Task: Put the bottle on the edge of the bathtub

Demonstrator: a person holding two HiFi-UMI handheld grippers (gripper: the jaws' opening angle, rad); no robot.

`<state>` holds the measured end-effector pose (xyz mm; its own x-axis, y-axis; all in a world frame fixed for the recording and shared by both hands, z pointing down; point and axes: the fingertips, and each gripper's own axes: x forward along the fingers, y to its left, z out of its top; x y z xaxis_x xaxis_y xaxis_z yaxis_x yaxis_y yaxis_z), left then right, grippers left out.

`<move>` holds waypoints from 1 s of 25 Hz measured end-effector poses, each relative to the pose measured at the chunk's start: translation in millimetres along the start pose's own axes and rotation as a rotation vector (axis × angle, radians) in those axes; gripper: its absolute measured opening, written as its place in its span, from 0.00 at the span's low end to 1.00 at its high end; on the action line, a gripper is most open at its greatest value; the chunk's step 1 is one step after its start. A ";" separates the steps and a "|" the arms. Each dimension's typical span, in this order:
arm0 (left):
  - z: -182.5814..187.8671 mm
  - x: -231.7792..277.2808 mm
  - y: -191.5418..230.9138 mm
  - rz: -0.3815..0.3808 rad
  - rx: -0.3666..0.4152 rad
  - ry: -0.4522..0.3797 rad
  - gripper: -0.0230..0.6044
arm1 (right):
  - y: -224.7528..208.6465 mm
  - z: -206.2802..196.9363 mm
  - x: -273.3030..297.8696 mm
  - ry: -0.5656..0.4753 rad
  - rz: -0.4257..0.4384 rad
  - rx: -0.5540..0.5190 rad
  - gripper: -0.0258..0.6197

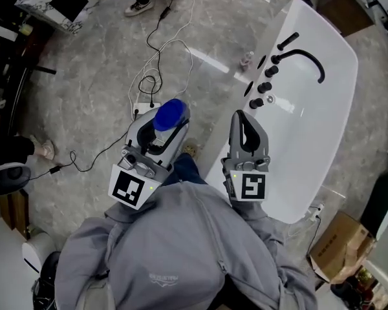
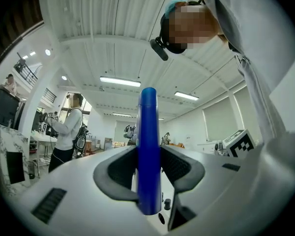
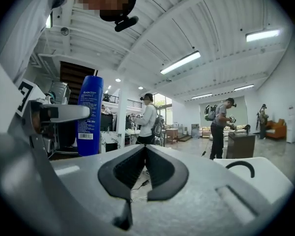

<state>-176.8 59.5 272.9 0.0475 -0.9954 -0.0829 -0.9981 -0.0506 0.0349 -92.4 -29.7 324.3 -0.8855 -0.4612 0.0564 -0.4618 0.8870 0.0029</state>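
Head view, from above; places are given from the bathtub.

(a) Marbled grey floor (image 1: 84, 76). It lies open on the bathtub's left flank. Black and white cables (image 1: 156, 63) loop across it there.

(b) Bathtub (image 1: 323, 128), white, set diagonally. Its basin shows bare white. The far end and the lower right corner run towards the picture's edge, and my grey sleeve covers part of the near end. In the right gripper view only a slice of rim (image 3: 258, 173) shows.

(c) Cardboard box (image 1: 339, 245), beyond the bathtub's near right corner. I cannot make out its contents.

(d) My right hand-held gripper (image 1: 244, 118) overlaps the bathtub's left rim. Its own view shows the jaws together (image 3: 145, 149) with nothing between them.

(e) My left hand-held gripper (image 1: 167, 128), over the floor just left of the bathtub and clear of its rim. It is clamped on the bottle, with both pads pressed to its sides (image 2: 148, 167).

(f) Bottle (image 1: 169, 114), blue, upright. From above only its round cap shows, since the jaws hide the body. The left gripper view shows the body edge-on (image 2: 148, 132). The right gripper view shows a printed label with a barcode (image 3: 90, 114).

(g) Black spout (image 1: 305, 58) and a row of black knobs (image 1: 264, 88) sit on the left rim towards the far end. The rim nearer me is bare.

(h) Small pale bottle (image 1: 246, 61), on the floor against the bathtub's left side, too small to read.
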 end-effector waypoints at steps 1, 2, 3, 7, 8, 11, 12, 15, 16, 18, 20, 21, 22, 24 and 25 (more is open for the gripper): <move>-0.6 6.5 -2.9 -0.017 -0.002 0.001 0.27 | -7.2 -0.2 -3.3 0.001 -0.018 0.000 0.04; -1.3 13.4 -6.2 -0.035 -0.004 0.003 0.27 | -14.5 -0.4 -6.9 0.002 -0.035 -0.001 0.04; -2.3 20.3 -9.7 -0.052 -0.006 0.005 0.27 | -21.7 -0.5 -10.6 0.003 -0.053 -0.001 0.04; -6.5 43.8 -25.7 -0.135 -0.024 0.017 0.27 | -45.4 -2.7 -28.1 0.010 -0.140 0.010 0.04; -6.7 48.6 -30.1 -0.157 -0.026 0.019 0.27 | -50.4 -2.8 -32.3 0.010 -0.162 0.011 0.04; -6.2 63.2 -40.8 -0.220 -0.034 0.019 0.27 | -63.6 -0.6 -42.6 0.007 -0.222 0.007 0.04; -6.2 68.6 -43.9 -0.240 -0.040 0.018 0.27 | -67.9 0.2 -45.9 0.007 -0.242 0.004 0.04; -8.5 87.6 -54.7 -0.314 -0.051 0.019 0.27 | -83.6 0.3 -54.9 0.010 -0.305 0.002 0.04; -9.2 94.4 -58.9 -0.345 -0.051 0.021 0.27 | -88.9 0.0 -57.4 0.013 -0.326 0.005 0.04; -10.7 106.6 -66.5 -0.415 -0.056 0.024 0.27 | -96.2 0.3 -61.5 0.016 -0.373 0.006 0.04; -13.5 117.4 -72.0 -0.486 -0.070 0.031 0.27 | -100.5 -0.1 -65.3 0.023 -0.427 0.005 0.04; -15.0 122.6 -74.5 -0.517 -0.078 0.033 0.27 | -102.9 -0.5 -67.0 0.027 -0.454 0.005 0.04; -16.4 127.3 -77.3 -0.544 -0.084 0.033 0.27 | -105.3 -1.1 -68.7 0.030 -0.477 0.006 0.04; -19.7 134.3 -83.9 -0.597 -0.088 0.035 0.27 | -109.8 -4.6 -73.1 0.044 -0.516 0.012 0.04; -22.1 137.4 -87.2 -0.623 -0.087 0.038 0.27 | -112.2 -6.9 -75.6 0.051 -0.536 0.019 0.04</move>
<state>-82.3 -74.6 280.5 0.6218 -0.7793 -0.0781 -0.7761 -0.6265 0.0722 26.7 -94.2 326.6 -0.5218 -0.8471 0.1007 -0.8497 0.5266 0.0266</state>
